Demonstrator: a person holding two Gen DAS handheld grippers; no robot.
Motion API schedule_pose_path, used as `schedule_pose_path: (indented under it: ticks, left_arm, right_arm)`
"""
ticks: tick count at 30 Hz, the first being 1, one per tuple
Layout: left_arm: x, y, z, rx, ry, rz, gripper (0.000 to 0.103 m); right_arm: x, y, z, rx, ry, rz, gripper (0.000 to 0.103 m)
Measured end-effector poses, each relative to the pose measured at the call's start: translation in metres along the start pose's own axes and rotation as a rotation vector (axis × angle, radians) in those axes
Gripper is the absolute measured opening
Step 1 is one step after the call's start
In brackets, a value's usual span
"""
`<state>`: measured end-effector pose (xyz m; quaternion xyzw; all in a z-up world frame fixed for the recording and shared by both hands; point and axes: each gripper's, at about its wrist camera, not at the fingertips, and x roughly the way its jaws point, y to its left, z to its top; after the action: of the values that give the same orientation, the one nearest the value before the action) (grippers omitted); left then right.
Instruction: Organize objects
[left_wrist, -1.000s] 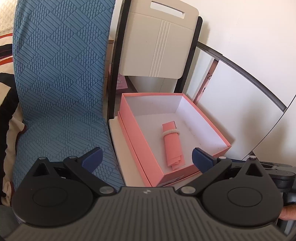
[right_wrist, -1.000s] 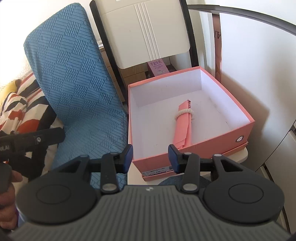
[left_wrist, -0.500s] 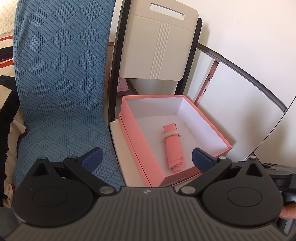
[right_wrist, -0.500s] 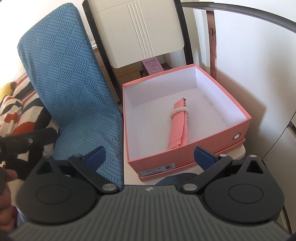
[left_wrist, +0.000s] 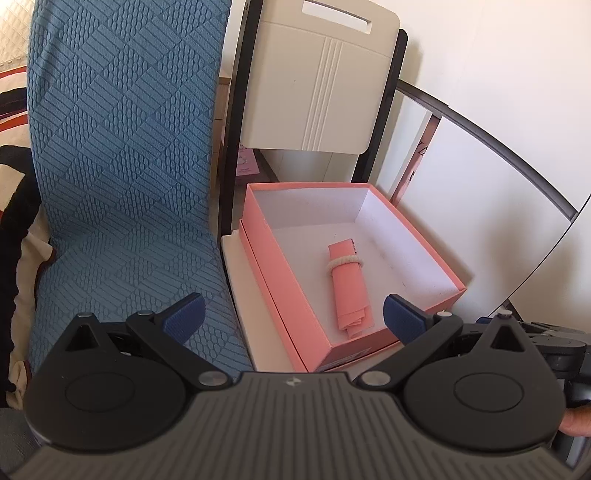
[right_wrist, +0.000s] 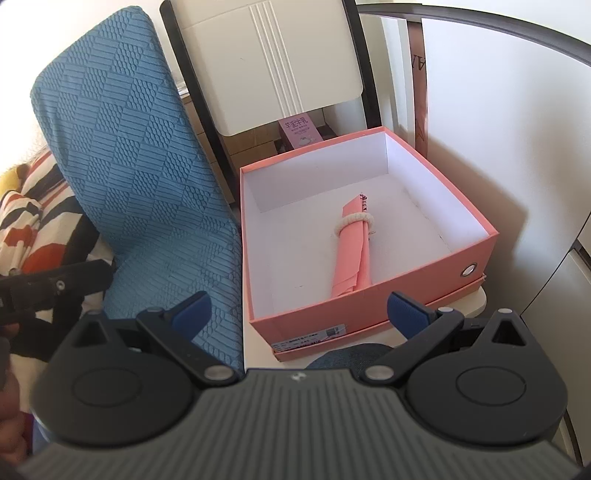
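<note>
Now the right tongs (right_wrist: 299, 308) stand wide apart and empty, a second ago they were half closed. The left tongs (left_wrist: 293, 314) are apart too. The pink roll (right_wrist: 352, 245) lies released in the middle of the pink box (right_wrist: 369, 302), so this item seems sorted.

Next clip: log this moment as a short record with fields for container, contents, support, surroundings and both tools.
container: pink box, lid off, white inside
contents: one rolled pink cloth bound by a white band, lying on the box floor
support: white chair seat
surroundings: blue textured cover on the neighbouring chair, to the box's left
left tool: open, holding nothing
right tool: open, holding nothing
</note>
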<state>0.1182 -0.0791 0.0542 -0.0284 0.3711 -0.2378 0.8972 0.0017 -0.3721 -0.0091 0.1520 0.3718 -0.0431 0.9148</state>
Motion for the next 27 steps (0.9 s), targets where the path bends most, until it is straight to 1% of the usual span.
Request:
schedule_pose_path:
  ticks: [9, 16, 21, 27]
  left_arm:
    - [-0.0032, 0.0015, 0.0013, -0.001, -0.01, -0.009, 0.103]
    - [-0.0057, 0.0014, 0.0019, -0.012, -0.015, -0.034, 0.103]
    - [-0.006, 0.0016, 0.0028, -0.012, -0.021, -0.032, 0.103]
    - [-0.0057, 0.0046, 0.004, -0.034, -0.019, -0.04, 0.103]
  right_arm:
    - [0.0021, 0.0008, -0.0017, 0.003, 0.012, -0.002, 0.103]
    - [0.0021, 0.0012, -0.0034, 0.001, 0.016, -0.003, 0.103]
    - [0.0017, 0.0012, -0.0032, 0.005, 0.019, -0.005, 0.103]
    - [0.0023, 0.0029, -0.0035, 0.008, 0.029, -0.005, 0.103]
